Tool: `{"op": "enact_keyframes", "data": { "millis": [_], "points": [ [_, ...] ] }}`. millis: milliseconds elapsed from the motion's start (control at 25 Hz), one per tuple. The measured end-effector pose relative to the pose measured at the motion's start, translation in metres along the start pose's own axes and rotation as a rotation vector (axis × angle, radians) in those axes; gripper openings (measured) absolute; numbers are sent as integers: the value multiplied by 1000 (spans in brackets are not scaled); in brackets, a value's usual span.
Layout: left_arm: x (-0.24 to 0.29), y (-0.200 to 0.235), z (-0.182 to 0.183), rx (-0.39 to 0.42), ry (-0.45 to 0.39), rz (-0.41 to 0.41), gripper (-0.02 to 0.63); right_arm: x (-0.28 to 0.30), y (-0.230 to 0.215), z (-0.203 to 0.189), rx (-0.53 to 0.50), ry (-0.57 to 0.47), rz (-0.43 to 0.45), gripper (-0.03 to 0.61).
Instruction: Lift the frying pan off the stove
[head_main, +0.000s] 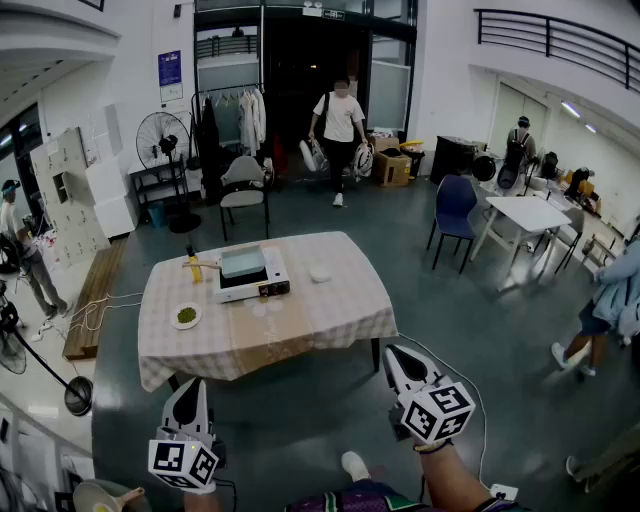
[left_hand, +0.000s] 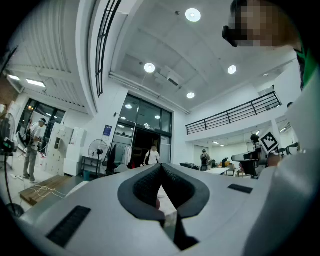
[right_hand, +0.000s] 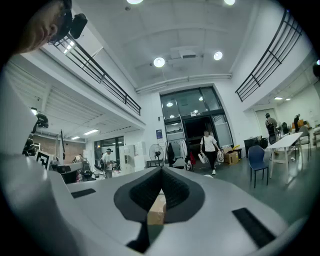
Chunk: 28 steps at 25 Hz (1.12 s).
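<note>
A grey squarish frying pan (head_main: 243, 261) sits on the white stove (head_main: 254, 287) at the left middle of a checked-cloth table (head_main: 330, 315), well ahead of me. A yellow piece (head_main: 194, 267) lies just left of the pan; whether it belongs to the pan I cannot tell. Both grippers hang low in front of my body, far short of the table. My left gripper (head_main: 188, 390) (left_hand: 161, 167) is shut with nothing in it. My right gripper (head_main: 398, 358) (right_hand: 161, 170) points up and forward, its pads together and empty.
A small plate of green food (head_main: 186, 316) and a white object (head_main: 320, 273) share the table. A grey chair (head_main: 243, 190) stands behind it and a blue chair (head_main: 455, 208) to the right. A person (head_main: 338, 130) walks in at the far doorway; others stand at both sides.
</note>
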<state>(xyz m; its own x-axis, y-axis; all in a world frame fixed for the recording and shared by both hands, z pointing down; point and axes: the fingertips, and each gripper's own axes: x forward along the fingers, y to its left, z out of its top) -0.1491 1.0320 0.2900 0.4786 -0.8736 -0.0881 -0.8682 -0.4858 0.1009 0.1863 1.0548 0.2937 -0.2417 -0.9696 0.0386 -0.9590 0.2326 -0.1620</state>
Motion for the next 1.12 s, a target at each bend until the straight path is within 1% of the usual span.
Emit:
{"op": "enact_keyframes", "data": {
  "millis": [240, 560, 800, 920, 1120],
  "points": [
    [2, 9, -8, 1, 0, -1, 23, 7, 3, -7, -6, 2, -5, 5],
    [-2, 15, -8, -3, -6, 1, 23, 9, 14, -6, -30, 0, -7, 5],
    [-9, 20, -17, -18, 1, 5, 23, 9, 27, -12, -24, -7, 17, 6],
    [-14, 36, -26, -27, 6, 9, 23, 22, 42, -23, -15, 2, 39, 6],
    [-22, 87, -32, -38, 17, 26, 23, 55, 81, -37, -8, 31, 60, 6]
  ]
}}
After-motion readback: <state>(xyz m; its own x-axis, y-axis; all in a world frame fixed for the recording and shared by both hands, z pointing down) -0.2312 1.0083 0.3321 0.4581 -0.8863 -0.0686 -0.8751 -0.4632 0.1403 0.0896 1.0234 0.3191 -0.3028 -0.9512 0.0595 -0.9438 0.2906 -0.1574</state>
